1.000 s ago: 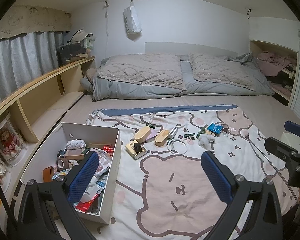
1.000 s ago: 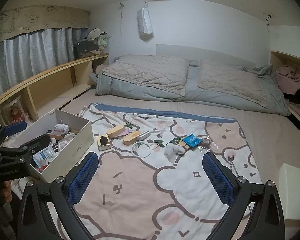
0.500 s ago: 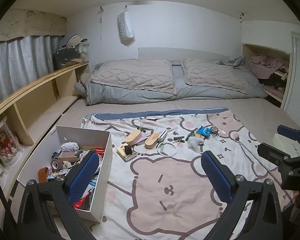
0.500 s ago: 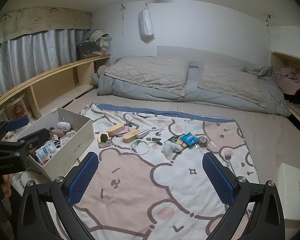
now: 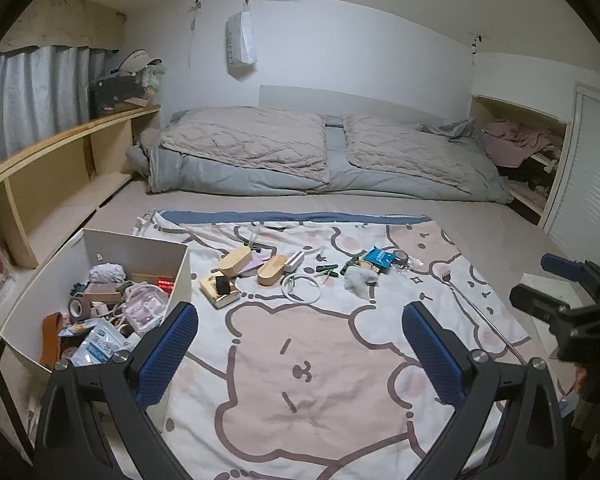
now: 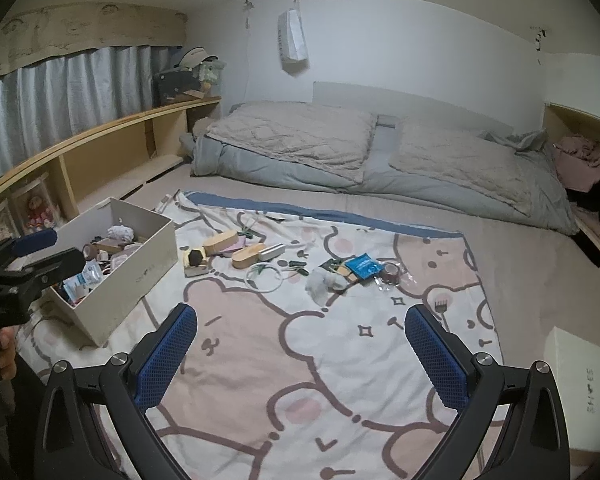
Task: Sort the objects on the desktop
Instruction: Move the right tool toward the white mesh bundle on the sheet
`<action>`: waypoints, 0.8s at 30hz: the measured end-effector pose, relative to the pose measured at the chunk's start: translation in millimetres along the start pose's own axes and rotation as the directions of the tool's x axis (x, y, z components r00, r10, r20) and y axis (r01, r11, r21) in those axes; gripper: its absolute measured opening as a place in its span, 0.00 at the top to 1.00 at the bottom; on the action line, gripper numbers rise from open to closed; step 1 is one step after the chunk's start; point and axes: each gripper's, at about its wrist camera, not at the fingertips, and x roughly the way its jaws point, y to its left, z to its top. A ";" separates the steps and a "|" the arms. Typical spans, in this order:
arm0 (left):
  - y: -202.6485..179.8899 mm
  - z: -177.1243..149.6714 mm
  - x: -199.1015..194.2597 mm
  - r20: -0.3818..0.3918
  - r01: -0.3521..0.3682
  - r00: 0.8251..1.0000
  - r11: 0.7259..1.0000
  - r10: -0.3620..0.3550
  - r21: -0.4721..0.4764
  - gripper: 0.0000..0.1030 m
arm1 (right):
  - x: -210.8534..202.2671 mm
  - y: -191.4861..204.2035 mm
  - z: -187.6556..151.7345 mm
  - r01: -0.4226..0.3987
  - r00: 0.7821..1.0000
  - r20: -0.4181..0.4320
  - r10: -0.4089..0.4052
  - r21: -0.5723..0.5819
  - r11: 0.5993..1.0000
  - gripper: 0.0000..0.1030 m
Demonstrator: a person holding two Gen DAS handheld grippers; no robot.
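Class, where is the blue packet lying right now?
The blue packet lies on the cartoon blanket, right of centre in the right wrist view, beside the brown tape roll.

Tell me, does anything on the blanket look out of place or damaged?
Nothing looks damaged or spilled. Small items, such as a white cable loop and a blue packet, lie scattered on the blanket beside the box, still unsorted.

Right gripper [image 6: 300, 356]: black frame, blue textured pads spread wide, empty, held above the cartoon-bear print blanket [image 6: 300, 360].
Left gripper [image 6: 40, 250]: at the left edge over the box, jaws apart, nothing between them.
White open cardboard box [image 6: 136, 276]: on the blanket's left, full of small items.
Loose items: two tan wooden oval cases [image 6: 236, 248], white cable coil [image 6: 265, 277], blue packet [image 6: 364, 266], crumpled white cloth [image 6: 323, 282].
White shoe-box lid [image 6: 576, 388]: lower right, off the blanket.
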 end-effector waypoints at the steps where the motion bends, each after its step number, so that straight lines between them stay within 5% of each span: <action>1: -0.2 -0.7 2.3 0.000 0.005 1.000 1.000 -0.005 -0.004 0.00 | 1.3 -2.6 -0.3 -0.001 1.000 -0.005 0.001 0.002 1.000 0.00; 8: 7.6 1.6 15.7 0.037 0.028 0.999 0.998 -0.026 -0.063 0.00 | 25.8 -14.0 -1.6 -0.004 0.997 -0.071 0.001 -0.053 0.999 0.00; 24: 10.7 -2.1 104.2 0.013 -0.069 0.997 0.994 0.071 -0.085 0.00 | 86.9 -45.0 1.7 -0.109 0.992 -0.069 0.103 -0.091 0.990 0.00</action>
